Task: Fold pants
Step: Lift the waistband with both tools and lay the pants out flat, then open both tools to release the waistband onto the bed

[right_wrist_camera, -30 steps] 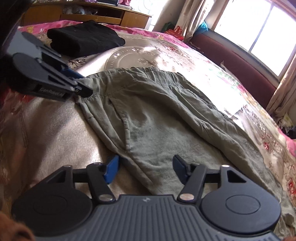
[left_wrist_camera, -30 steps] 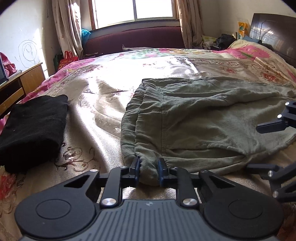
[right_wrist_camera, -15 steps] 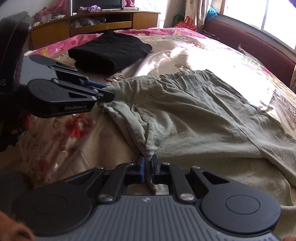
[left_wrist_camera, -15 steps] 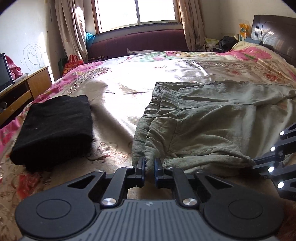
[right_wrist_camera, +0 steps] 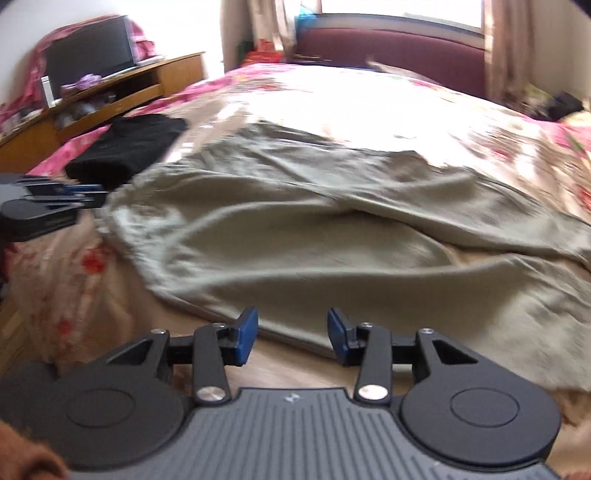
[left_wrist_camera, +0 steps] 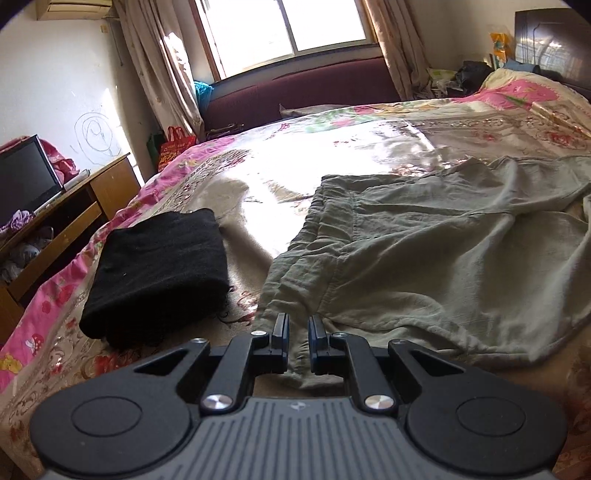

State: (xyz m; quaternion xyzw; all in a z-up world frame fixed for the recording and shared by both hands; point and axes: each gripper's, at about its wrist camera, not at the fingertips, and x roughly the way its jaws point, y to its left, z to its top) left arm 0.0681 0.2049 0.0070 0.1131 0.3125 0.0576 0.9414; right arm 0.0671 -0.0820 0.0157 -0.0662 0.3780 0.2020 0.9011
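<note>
The green pants (left_wrist_camera: 424,258) lie spread and rumpled on the bed (left_wrist_camera: 332,155), filling the field from 12 to 3 o'clock of the left wrist view, waistband toward 11 o'clock and legs trailing off toward 3. The left gripper (left_wrist_camera: 297,332) sits at 6 o'clock with its fingers drawn near together, a narrow gap between the blue pads; a corner of the pants' waist edge passes between them, though whether the pads press the cloth or only flank it cannot be told. At 9 o'clock a folded black garment (left_wrist_camera: 159,273) rests on the bedspread, just beside the pants but apart from them. Farther off at 9 to 10 o'clock stands a wooden cabinet (left_wrist_camera: 92,192) with a dark television (left_wrist_camera: 26,177) on it, and a window (left_wrist_camera: 288,33) shows at 12.

In the blurred right wrist view the right gripper (right_wrist_camera: 291,334) stands wide open at 6 o'clock, holding nothing, its pads on either side of the pants' (right_wrist_camera: 314,229) near edge. The left gripper (right_wrist_camera: 55,206) shows at 9 o'clock, at the waist corner.
</note>
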